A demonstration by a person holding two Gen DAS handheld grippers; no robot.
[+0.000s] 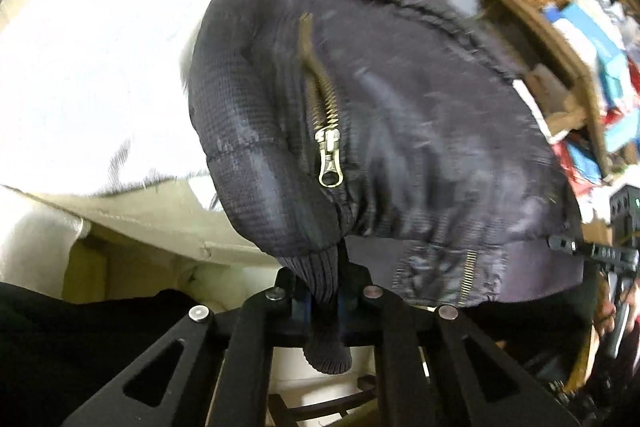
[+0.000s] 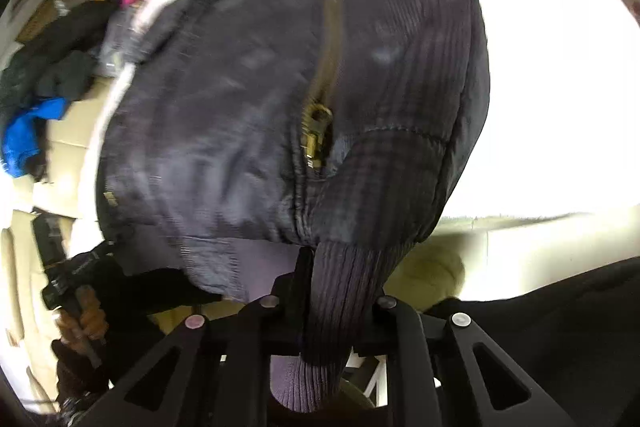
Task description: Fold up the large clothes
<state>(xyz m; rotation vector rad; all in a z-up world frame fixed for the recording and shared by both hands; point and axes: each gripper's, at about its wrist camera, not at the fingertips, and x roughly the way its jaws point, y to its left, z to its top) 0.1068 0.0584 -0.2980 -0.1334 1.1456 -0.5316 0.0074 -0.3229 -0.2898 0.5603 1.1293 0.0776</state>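
While jacket (image 1: 400, 87) hangs, both jaws clamped tight on its ribbed cuffs (image 1: 324, 307).

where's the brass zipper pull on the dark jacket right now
In the left wrist view the zipper pull hangs mid-frame on the dark jacket, just above the ribbed cuff pinched in the left gripper.

The jacket (image 1: 400, 115) hides most of the white surface (image 1: 88, 75); the shelf clutter (image 1: 592, 39) is blurred beyond telling

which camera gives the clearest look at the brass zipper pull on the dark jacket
The left wrist view: the zipper pull on the jacket is sharp, with teeth visible. The right wrist view shows a similar pull, motion-blurred and shadowed.
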